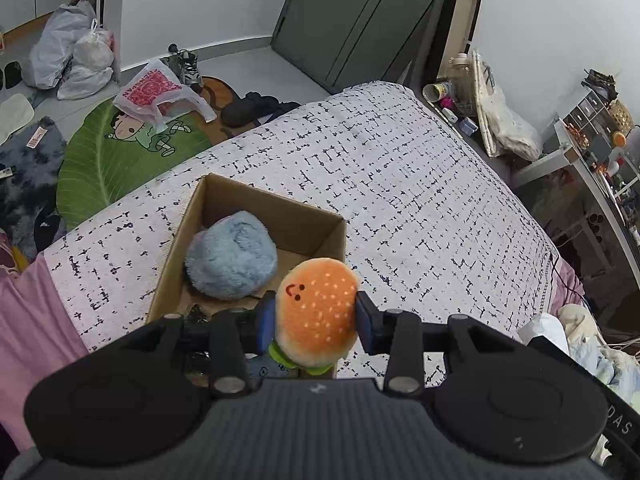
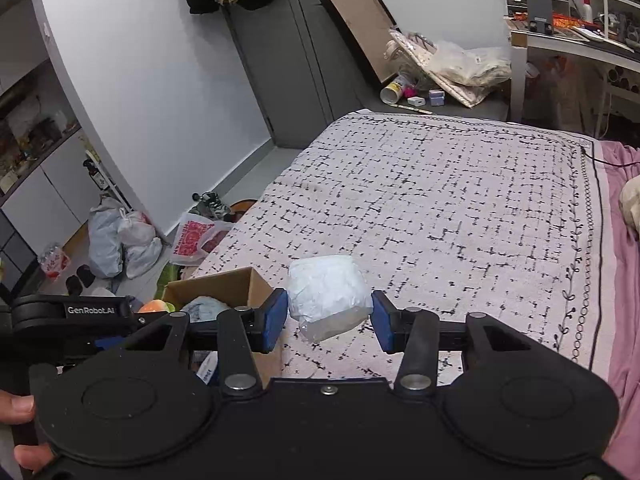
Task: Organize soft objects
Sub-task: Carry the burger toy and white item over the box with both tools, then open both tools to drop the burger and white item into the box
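My left gripper (image 1: 316, 316) is shut on a plush hamburger toy (image 1: 318, 316) with an orange bun and a small face, held over the near right corner of an open cardboard box (image 1: 224, 196) on the bed. A fluffy blue plush (image 1: 231, 256) lies inside the box. My right gripper (image 2: 329, 320) is open, its blue pads (image 2: 276, 318) on either side of a white plastic-wrapped soft packet (image 2: 328, 298) lying on the bedspread, not clearly touching it. The box (image 2: 224, 286) and the hamburger (image 2: 154, 306) show at the left of the right wrist view.
The bed has a white bedspread with black dashes (image 1: 400, 184) over a pink sheet (image 1: 24, 320). Bags (image 1: 72, 56), shoes and a green leaf rug (image 1: 116, 156) lie on the floor left. A cluttered shelf and desk (image 1: 580, 148) stand on the right.
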A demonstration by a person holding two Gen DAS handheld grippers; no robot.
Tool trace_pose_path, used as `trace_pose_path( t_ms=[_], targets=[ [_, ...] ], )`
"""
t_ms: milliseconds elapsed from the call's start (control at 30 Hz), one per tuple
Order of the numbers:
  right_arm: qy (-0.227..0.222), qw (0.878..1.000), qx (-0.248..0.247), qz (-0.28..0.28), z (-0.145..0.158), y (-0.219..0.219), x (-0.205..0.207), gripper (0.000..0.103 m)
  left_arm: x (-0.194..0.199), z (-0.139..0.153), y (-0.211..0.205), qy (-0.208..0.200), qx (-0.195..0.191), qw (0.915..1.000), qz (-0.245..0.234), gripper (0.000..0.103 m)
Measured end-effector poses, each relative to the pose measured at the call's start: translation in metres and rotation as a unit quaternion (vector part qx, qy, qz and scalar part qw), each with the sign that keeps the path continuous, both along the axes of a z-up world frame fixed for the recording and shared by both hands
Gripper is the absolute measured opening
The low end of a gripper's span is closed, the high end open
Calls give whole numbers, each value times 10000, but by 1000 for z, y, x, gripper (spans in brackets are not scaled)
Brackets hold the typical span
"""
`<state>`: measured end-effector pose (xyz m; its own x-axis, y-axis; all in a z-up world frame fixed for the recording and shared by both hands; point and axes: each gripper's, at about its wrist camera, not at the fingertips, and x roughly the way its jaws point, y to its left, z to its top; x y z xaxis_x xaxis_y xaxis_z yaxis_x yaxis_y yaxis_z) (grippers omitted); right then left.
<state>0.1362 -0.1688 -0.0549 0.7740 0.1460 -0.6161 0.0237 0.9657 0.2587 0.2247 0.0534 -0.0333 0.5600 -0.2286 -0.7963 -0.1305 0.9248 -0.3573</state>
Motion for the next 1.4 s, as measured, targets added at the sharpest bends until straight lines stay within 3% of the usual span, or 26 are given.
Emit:
trace_pose_path(
  t_ms=[700, 1200, 1400],
  targets=[
    [156, 9990, 86, 411, -13, 31, 24, 45, 20, -18, 23, 132, -150, 9998, 67, 40],
    [455, 9977, 125, 480, -29, 34, 47, 45, 53, -49, 11, 491, -219, 9985, -75, 40],
    [578, 9966, 134, 564, -34, 41, 56, 45, 67, -53, 9, 425, -422, 9982, -76, 43]
  ],
)
